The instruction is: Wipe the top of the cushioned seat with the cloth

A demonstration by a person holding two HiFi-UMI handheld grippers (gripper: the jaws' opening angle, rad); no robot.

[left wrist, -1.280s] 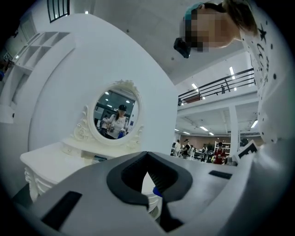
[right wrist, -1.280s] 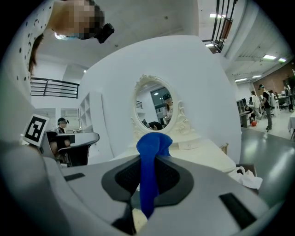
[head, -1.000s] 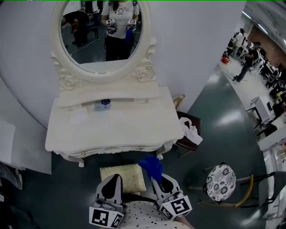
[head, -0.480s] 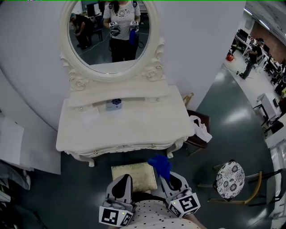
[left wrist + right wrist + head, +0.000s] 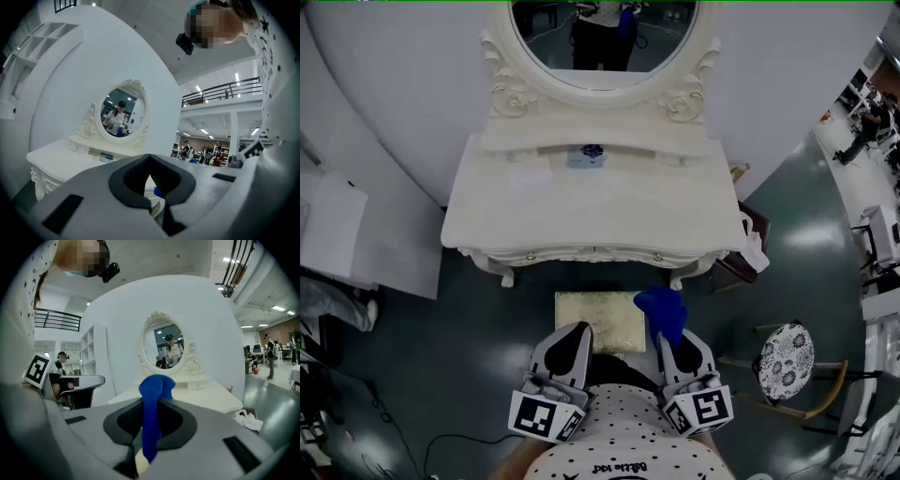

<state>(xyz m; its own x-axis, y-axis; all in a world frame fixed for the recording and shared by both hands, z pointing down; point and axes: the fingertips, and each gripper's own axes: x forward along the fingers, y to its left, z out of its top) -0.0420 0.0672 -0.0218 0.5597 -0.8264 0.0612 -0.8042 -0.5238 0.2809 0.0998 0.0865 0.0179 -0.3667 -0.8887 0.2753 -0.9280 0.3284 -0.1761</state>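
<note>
Grippers in the head view sit low and side by side by our torso. We see the left gripper [image 5: 575, 330] over the near edge of the cushioned seat [image 5: 598, 314], which stands before the dressing surface [image 5: 591, 211]. The right gripper [image 5: 672, 341] is just beside the seat's right edge.

Left gripper view: jaws together, nothing between them.

Right gripper view: jaws clamped on the blue cloth [image 5: 662, 309] (bunched, standing upward).

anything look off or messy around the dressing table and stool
Nothing looks spilled or damaged. The cushioned seat sits square in front of the dressing table, and the blue cloth is pinched in the right gripper. The only untidy thing is a crumpled white bag on dark furniture right of the table.
</note>
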